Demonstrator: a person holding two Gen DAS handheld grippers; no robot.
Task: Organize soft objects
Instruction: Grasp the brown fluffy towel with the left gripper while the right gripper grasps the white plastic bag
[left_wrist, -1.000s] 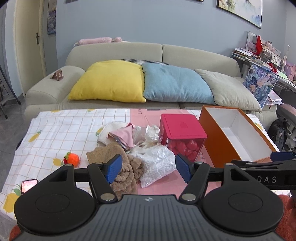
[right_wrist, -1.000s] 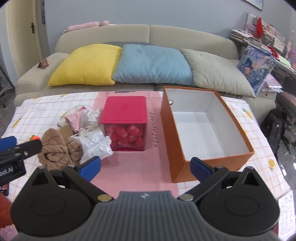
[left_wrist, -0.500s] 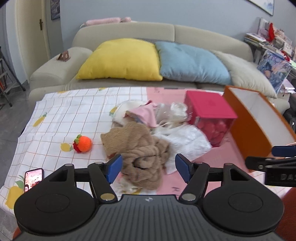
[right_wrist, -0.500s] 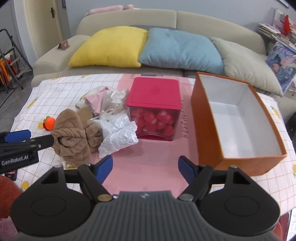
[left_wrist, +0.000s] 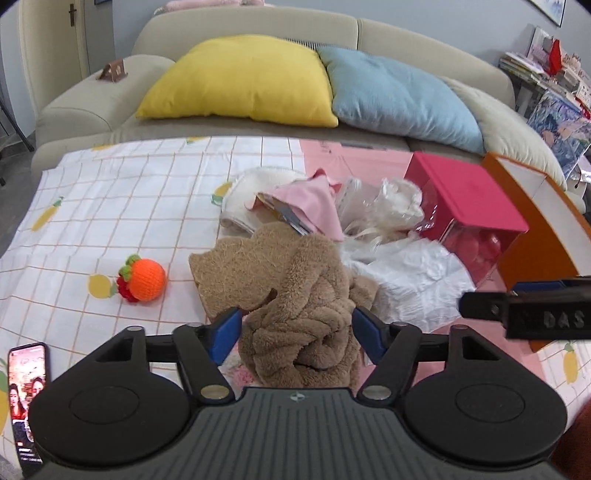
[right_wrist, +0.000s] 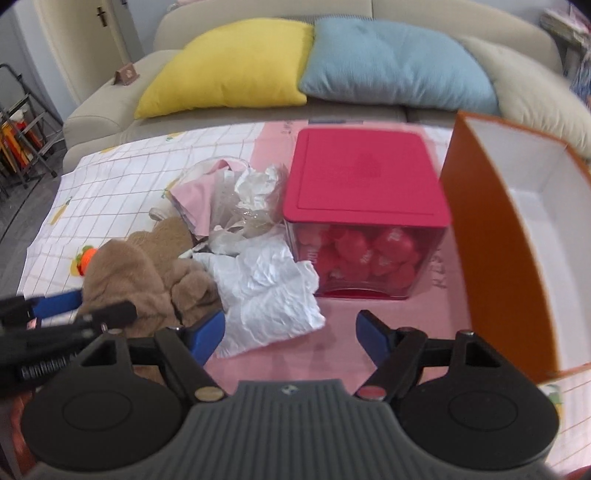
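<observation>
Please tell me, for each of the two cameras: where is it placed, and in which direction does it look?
Left wrist: sits on the left hand-held gripper, faces forward and down at the brown plush between its open fingers; right hand-held gripper intrudes at right.
Right wrist: sits on the right hand-held gripper, faces the white bag and red box; left hand-held gripper intrudes at left.
Shared: plush, bag, red box, orange box, sofa.

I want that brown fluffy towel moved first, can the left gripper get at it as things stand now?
Probably yes. The left gripper is open with the brown towel bunched between its fingers, nothing lying on top; the white plastic bag only touches its right edge.
</observation>
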